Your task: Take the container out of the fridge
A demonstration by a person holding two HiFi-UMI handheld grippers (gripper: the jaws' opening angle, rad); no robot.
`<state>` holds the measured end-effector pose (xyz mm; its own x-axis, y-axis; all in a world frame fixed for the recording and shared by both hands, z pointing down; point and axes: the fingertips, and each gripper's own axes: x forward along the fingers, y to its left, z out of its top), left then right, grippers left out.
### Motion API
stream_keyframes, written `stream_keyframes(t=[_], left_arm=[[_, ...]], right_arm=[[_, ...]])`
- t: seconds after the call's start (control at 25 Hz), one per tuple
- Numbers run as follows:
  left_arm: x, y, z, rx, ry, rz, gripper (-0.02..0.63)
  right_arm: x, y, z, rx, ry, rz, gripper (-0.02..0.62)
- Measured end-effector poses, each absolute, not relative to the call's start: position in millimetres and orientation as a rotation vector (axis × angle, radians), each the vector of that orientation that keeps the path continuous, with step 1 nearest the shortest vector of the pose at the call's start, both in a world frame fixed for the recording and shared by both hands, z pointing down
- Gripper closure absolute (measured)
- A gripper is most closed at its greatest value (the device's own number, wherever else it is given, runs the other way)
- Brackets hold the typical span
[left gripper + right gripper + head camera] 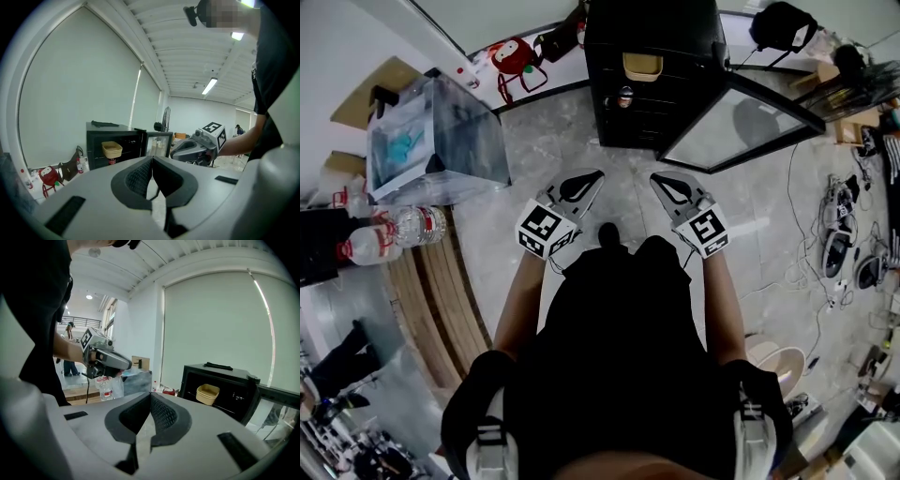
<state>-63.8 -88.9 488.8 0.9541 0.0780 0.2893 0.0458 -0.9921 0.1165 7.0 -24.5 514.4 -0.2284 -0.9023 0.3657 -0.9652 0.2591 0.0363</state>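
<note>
Head view looks steeply down on the person, whose dark torso fills the lower middle of the frame and hides the floor beneath it. Both forearms stretch toward the top of the frame. The left gripper and the right gripper hang side by side just above centre frame. They are apart from each other and well short of the fridge at top centre.

Left gripper view shows its jaws pressed together at the tips with nothing between them. Right gripper view shows the same: pads meeting, nothing held.

The fridge's glass door stands swung open toward the right of the frame. Inside, the tan container sits on an upper shelf, untouched. Below it is what looks like a small can, too small to read. The remaining shelves are black and hard to make out.
</note>
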Motion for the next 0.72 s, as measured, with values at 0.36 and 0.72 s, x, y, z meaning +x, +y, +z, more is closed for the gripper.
stream_keyframes(t=[0.36,0.72], left_arm=[[-57.9,-102.7,489.5,2.999,0.088,0.458,0.584],[-25.4,-118.0,483.7,3.01,0.016,0.464,0.584]], right_arm=[[24.8,-36.6,519.4,1.706,-2.201,0.27,0.597],[60.3,-63.0,512.0,1.642,-2.253,0.249,0.597]])
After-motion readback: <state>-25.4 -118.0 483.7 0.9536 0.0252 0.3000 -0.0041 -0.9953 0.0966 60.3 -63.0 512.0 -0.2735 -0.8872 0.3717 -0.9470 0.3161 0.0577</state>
